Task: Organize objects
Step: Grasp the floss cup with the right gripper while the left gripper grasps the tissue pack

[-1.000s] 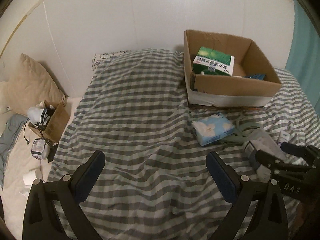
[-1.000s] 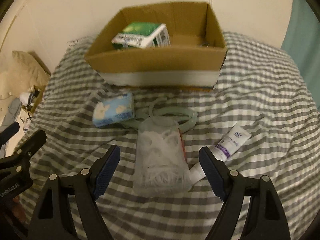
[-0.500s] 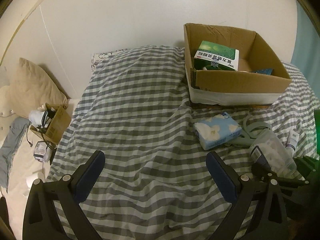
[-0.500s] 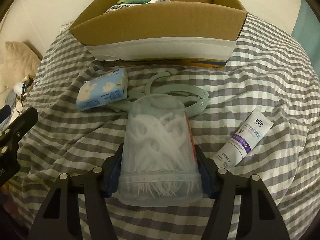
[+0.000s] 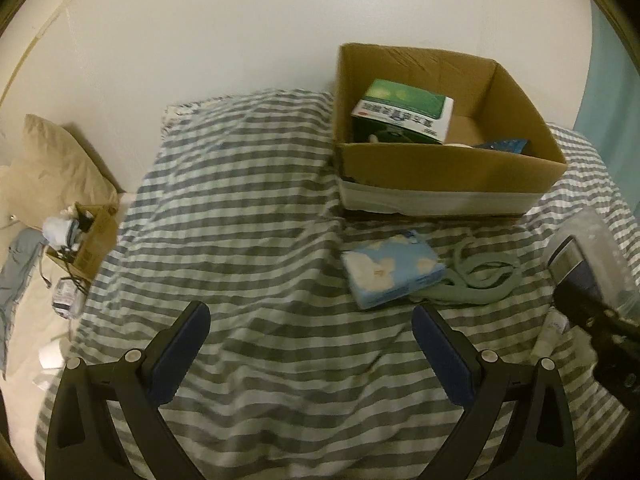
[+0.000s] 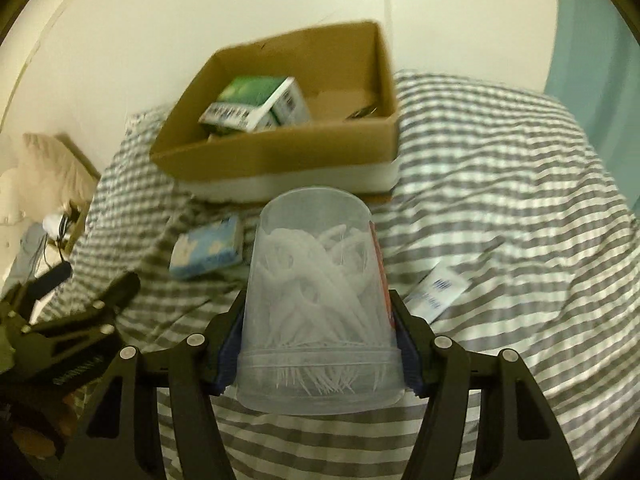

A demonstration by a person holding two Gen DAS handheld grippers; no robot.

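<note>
On a bed (image 5: 248, 208) covered in a grey-and-white checked sheet, sorting is under way. At far left, beside the bed, a beige pillow (image 5: 52, 160) leans on the wall above a small cardboard carton (image 5: 94, 236) stuffed with cables and oddments. The left gripper (image 5: 312, 354) hovers over bare sheet, its 2 blue-padded jaws spread wide with nothing between them.

Right of it, a pale blue tissue pack (image 5: 394, 274) printed with white flowers lies on the sheet, touching a coiled pale green strap-like item (image 5: 482, 276) just beside it. Behind both stands the open cardboard box (image 5: 448, 176), its lower wall banded in white; inside, a green-and-white carton (image 5: 404, 114) rests tilted against the left wall, with a dark blue packet (image 5: 502, 145) poking up near the front wall.

The right gripper (image 6: 318, 354) has its jaws closed on the sides of a clear plastic tub of floss picks (image 6: 318, 304), held lifted above the sheet in front of the box, the lid end nearest the camera and the white picks jumbled inside. The same tub shows at the right edge of the left wrist view. Farther right, a white tube with purple print (image 6: 436, 294) lies flat on the sheet, well apart from the box.
</note>
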